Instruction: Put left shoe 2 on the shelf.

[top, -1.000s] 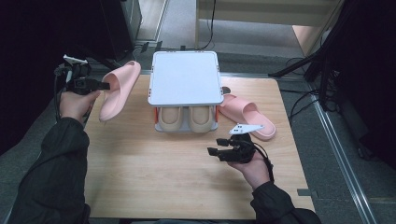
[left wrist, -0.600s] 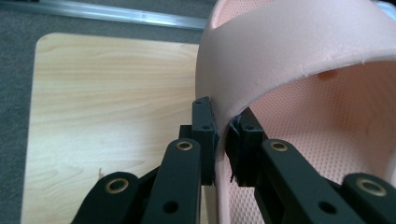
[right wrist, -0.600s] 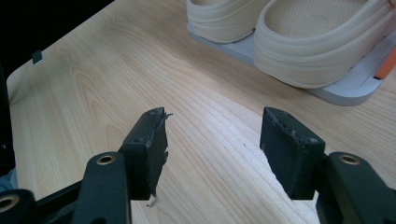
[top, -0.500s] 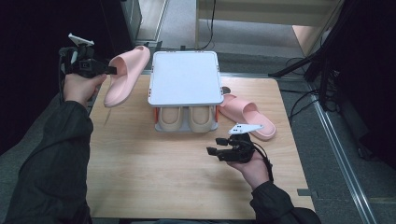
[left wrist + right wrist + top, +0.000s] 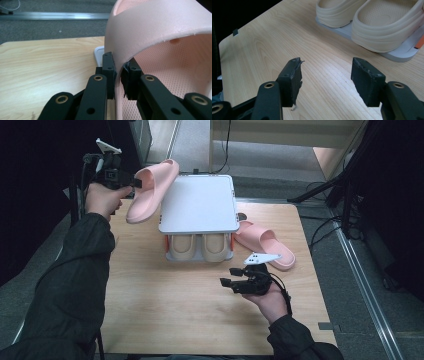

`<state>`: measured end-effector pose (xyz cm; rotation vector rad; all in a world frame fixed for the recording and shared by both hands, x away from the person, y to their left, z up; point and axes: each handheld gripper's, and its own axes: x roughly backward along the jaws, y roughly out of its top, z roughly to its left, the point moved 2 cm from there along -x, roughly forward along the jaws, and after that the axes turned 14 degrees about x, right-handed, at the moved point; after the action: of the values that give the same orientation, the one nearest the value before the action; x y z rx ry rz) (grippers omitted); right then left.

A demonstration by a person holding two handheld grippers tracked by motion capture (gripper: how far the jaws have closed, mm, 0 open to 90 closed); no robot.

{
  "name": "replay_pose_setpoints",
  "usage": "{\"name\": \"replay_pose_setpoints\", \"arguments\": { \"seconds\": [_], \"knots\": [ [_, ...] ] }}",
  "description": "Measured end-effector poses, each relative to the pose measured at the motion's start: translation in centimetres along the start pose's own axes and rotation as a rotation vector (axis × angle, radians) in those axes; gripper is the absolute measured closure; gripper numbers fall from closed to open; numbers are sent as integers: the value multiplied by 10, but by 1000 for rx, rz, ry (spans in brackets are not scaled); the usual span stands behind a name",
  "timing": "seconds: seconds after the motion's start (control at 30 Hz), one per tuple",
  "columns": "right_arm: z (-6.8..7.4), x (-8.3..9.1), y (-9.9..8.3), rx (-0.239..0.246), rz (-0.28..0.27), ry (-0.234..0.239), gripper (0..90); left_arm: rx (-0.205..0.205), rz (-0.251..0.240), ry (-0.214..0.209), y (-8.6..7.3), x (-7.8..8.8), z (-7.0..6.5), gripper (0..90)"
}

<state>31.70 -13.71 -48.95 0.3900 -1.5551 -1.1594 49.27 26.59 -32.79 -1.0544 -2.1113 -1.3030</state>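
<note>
Tongs pinch pink slipper, its toe cut off

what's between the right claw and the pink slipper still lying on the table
Nothing: in the high view, bare wood of the table separates the open right claw from the pink slipper lying beside the white rack.
</note>
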Motion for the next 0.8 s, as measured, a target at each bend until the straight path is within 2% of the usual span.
{"name": "replay_pose_setpoints", "arguments": {
  "seconds": [0.43, 0.67, 0.8],
  "knots": [
    [0, 4, -1, -12, -5, 3, 422, -52, 44, 4, 3, -32, -39, 815],
    [-2, 5, -1, -17, -7, 2, 423, -57, 59, 6, 0, -52, -45, 801],
    [-3, 5, -2, -17, -8, 0, 422, -59, 51, -5, -4, -55, -48, 773]
  ]
}}
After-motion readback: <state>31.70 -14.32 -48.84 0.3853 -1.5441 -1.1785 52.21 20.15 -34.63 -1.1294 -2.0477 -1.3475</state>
